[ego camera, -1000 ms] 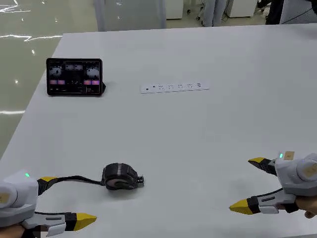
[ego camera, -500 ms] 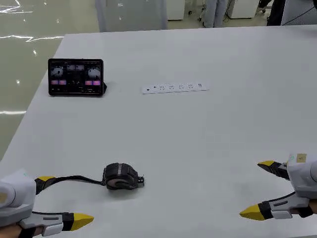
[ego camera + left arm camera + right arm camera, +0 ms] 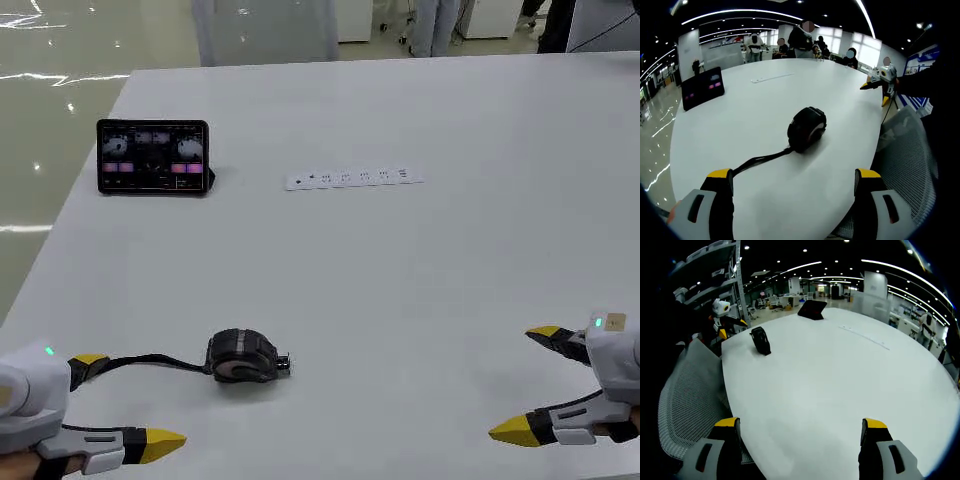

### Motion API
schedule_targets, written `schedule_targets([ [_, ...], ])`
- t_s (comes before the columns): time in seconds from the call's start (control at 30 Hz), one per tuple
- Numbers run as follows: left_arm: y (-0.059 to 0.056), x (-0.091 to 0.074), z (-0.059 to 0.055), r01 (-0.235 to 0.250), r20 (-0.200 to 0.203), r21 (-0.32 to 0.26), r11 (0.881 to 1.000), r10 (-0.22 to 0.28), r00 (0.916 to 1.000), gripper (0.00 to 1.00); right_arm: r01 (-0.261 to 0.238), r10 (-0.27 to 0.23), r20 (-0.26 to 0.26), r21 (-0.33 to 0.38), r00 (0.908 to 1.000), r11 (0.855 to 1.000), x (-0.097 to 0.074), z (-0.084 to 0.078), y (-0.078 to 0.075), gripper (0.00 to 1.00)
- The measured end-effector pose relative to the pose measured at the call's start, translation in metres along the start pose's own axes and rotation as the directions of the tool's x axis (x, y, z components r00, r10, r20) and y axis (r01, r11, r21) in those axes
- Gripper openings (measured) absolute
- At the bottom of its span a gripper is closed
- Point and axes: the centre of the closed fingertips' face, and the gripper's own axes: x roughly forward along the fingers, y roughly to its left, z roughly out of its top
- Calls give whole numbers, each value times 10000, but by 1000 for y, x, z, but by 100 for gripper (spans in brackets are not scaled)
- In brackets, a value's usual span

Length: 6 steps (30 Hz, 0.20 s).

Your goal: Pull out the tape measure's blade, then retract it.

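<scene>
Black tape measure (image 3: 243, 357), white table (image 3: 400, 280), jaws apart

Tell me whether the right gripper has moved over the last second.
Yes. The right gripper has drifted rightward and a little lower in the head view, away from the tape measure, which has stayed put.

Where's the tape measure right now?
In the head view, the tape measure lies front-left on the white table, just right of the left tongs, strap trailing toward them.
</scene>
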Motion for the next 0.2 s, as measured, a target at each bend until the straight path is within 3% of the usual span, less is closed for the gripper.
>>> schedule_targets([
  [0.2, 0, -1, 0, 3, 0, -31, 10000, -3, 10000, 99, 12, -12, 53, 2, 10000, 10000, 0, 0, -2, 99],
])
